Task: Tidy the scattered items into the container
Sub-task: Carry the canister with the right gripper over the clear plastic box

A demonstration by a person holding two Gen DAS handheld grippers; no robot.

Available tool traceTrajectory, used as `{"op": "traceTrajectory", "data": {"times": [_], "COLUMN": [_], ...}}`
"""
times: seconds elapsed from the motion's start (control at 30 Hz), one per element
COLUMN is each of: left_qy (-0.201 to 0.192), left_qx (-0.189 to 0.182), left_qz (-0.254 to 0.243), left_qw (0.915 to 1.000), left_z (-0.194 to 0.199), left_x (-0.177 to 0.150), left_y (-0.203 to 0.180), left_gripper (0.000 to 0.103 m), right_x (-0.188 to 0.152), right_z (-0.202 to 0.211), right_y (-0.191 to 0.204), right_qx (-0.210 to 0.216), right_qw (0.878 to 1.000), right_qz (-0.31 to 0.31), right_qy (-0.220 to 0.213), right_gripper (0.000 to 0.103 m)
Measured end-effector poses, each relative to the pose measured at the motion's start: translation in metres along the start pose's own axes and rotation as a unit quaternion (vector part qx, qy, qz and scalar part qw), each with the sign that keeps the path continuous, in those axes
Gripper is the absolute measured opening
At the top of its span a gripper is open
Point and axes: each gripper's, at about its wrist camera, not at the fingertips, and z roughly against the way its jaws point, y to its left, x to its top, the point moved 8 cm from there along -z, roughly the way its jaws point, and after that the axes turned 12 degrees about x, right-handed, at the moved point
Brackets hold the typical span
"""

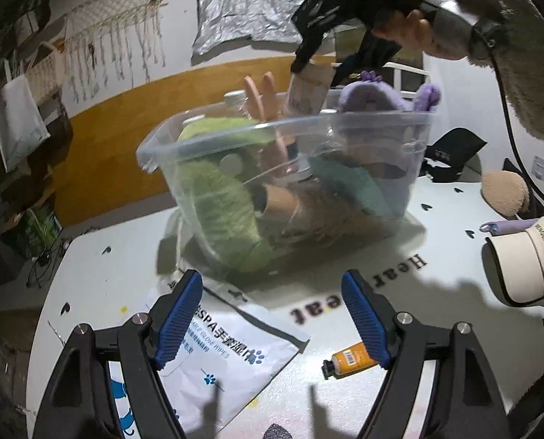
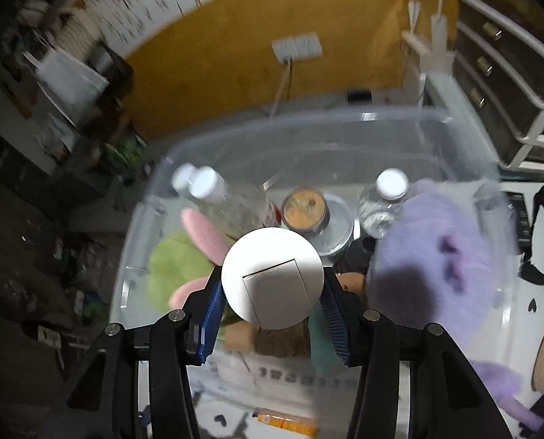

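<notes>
Right gripper [image 2: 272, 305] clamps a white flip-cap bottle [image 2: 272, 278] above the clear container [image 1: 235, 135], cap toward the camera. Left gripper [image 1: 272, 318] gapes wide, nothing between its pads, over the table [image 1: 400, 314]. Orange tube [image 1: 348, 360] and wipes packet [image 1: 231, 358] lie outside (container already crowded with plush).

One clear container [image 1: 235, 135] sits on the table, and three capped bottles [image 2: 391, 197] stand inside it. One orange tube [image 1: 352, 358], one wipes packet [image 1: 228, 358] and one white visor [image 1: 524, 263] lie outside.
</notes>
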Motion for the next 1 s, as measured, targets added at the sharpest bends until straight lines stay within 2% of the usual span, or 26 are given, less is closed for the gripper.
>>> {"op": "traceTrajectory", "data": {"times": [0.13, 0.33, 0.53, 0.63, 0.73, 1.0], "left_qy": [0.011, 0.030, 0.028, 0.030, 0.030, 0.032], "left_qx": [0.006, 0.009, 0.009, 0.009, 0.010, 0.008], "left_qz": [0.005, 0.007, 0.003, 0.003, 0.002, 0.002], "left_qw": [0.9999, 0.9995, 0.9996, 0.9995, 0.9995, 0.9994], "left_z": [-0.007, -0.020, -0.021, -0.021, -0.020, -0.019], "left_x": [-0.005, -0.012, -0.010, -0.010, -0.010, -0.010], "left_y": [0.007, 0.013, 0.011, 0.011, 0.011, 0.009], "left_gripper": [0.079, 0.079, 0.079, 0.079, 0.079, 0.079], "right_x": [0.001, 0.001, 0.005, 0.010, 0.008, -0.025], "right_z": [-0.021, -0.034, -0.043, -0.043, -0.039, -0.024], "right_y": [-0.012, -0.023, -0.023, -0.026, -0.025, -0.017], "right_qx": [-0.020, -0.045, -0.071, -0.066, -0.039, -0.054], "right_qw": [0.999, 0.998, 0.997, 0.998, 0.999, 0.995], "right_qz": [-0.003, -0.004, 0.023, 0.016, 0.000, 0.035], "right_qy": [0.038, 0.033, 0.023, 0.010, 0.001, 0.071], "right_gripper": [0.051, 0.051, 0.051, 0.051, 0.051, 0.051]}}
